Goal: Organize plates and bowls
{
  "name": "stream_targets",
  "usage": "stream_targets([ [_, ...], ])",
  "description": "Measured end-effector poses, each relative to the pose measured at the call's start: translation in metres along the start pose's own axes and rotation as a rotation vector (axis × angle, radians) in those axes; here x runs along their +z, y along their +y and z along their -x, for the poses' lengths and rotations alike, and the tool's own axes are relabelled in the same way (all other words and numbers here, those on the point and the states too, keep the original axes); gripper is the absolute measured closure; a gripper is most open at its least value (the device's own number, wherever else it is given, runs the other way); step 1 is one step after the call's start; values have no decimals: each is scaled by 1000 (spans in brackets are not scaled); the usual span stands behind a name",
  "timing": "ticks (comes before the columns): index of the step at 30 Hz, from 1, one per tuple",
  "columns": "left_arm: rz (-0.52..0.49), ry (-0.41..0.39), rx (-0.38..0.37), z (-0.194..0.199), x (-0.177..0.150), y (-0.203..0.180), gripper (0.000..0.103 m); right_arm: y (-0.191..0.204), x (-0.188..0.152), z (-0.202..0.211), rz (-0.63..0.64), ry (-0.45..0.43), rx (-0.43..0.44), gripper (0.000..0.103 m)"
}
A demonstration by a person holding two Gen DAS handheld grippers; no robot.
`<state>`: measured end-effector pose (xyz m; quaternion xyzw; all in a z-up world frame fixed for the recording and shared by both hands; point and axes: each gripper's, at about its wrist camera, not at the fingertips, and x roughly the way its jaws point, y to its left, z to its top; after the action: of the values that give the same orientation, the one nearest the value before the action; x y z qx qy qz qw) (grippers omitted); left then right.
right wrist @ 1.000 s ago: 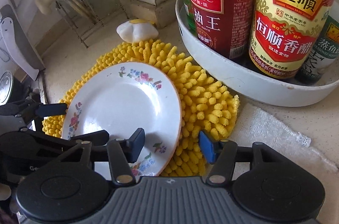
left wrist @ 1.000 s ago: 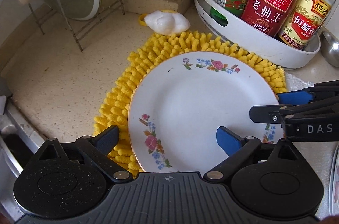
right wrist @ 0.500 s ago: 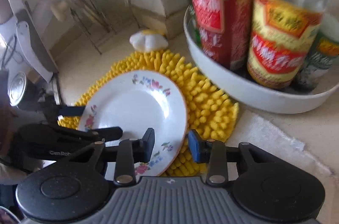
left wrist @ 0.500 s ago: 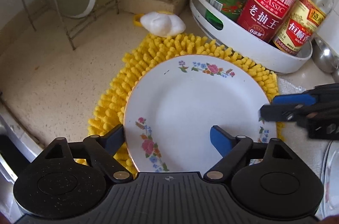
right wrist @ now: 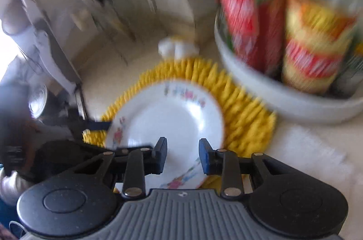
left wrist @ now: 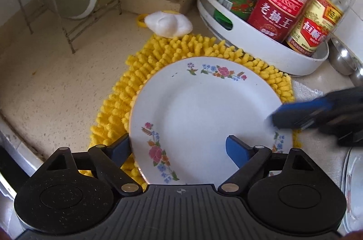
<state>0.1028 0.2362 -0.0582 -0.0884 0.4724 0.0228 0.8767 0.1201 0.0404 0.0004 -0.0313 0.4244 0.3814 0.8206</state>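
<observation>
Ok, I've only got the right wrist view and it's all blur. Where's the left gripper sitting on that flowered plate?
Observer: The left gripper straddles the plate at its near-left rim; its jaws are wide, have just been opening, and are not gripping.
Operator: Anything to the plate's right?
Observer: A second plate shows at the far right edge.
Operator: And beside the bottle tray?
Observer: Shiny metal utensils lie just right of the white tray.

The right wrist view is smeared: the bottle labels (right wrist: 313, 40) cannot be read. The plate's (left wrist: 204, 108) near rim is hidden behind the left gripper (left wrist: 179, 149).
</observation>
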Motion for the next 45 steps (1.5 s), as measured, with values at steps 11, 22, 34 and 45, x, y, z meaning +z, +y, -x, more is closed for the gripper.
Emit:
stream_targets([
  [11, -22, 4, 6, -7, 4, -10, 3, -5, -6, -38, -22, 88, -75, 52],
  [22, -29, -10, 32, 2, 7, -21, 5, -12, -13, -10, -83, 68, -46, 52],
  [34, -153, 31, -35, -7, -1, -61, 4, -43, -51, 20, -265, 118, -37, 50],
  [45, -161, 11, 34, -4, -8, -54, 0, -36, -61, 14, -261, 96, -58, 49],
])
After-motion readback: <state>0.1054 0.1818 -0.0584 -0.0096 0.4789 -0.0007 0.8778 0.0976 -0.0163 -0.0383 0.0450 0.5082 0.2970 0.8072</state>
